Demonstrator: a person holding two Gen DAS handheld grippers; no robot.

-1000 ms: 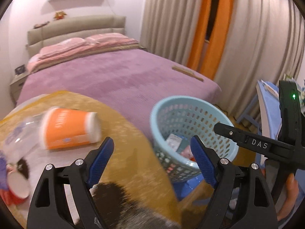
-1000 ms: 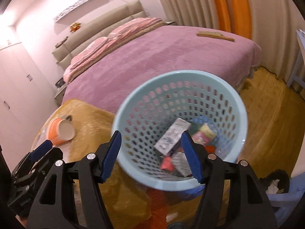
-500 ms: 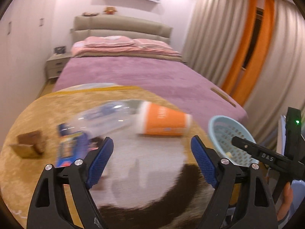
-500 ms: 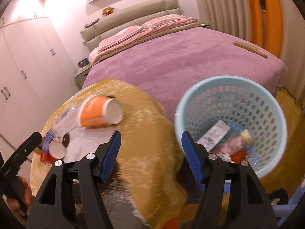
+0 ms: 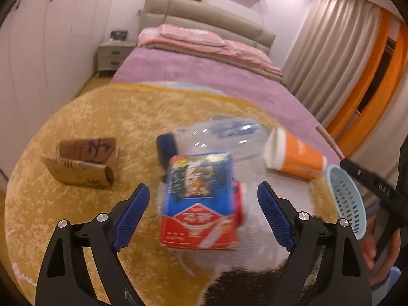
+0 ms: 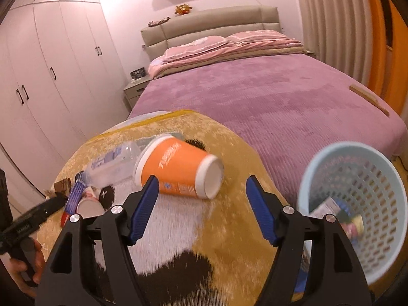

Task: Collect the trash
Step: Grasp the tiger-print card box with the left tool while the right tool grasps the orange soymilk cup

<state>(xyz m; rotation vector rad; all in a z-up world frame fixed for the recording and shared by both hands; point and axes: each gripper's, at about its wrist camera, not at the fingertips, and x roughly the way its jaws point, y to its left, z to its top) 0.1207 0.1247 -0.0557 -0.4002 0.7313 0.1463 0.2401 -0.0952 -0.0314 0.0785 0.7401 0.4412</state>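
1. Left gripper (image 5: 202, 207), jaws just widened and empty, lines up on the blue-and-red carton (image 5: 200, 204) on the rug (image 5: 76, 216).
2. Right gripper (image 6: 201, 205), also just widened, empty, faces the tipped orange paper cup (image 6: 178, 172).
3. Next: each must descend, clamp, carry to the basket (image 6: 357, 204).

Both views swung from the basket (image 6: 354, 204) to the rug's trash; right gripper (image 6: 201, 209) widened, empty.

On the rug: orange paper cup (image 6: 178, 172) on its side; clear plastic bottle (image 5: 219, 137), blue cap, lying touching it. Blue-red carton (image 5: 200, 201) just beside. Torn cardboard piece (image 5: 84, 164) apart, toward rug's left edge. Pale-blue perforated basket (image 6: 357, 204) upright off the right edge, wrappers inside.
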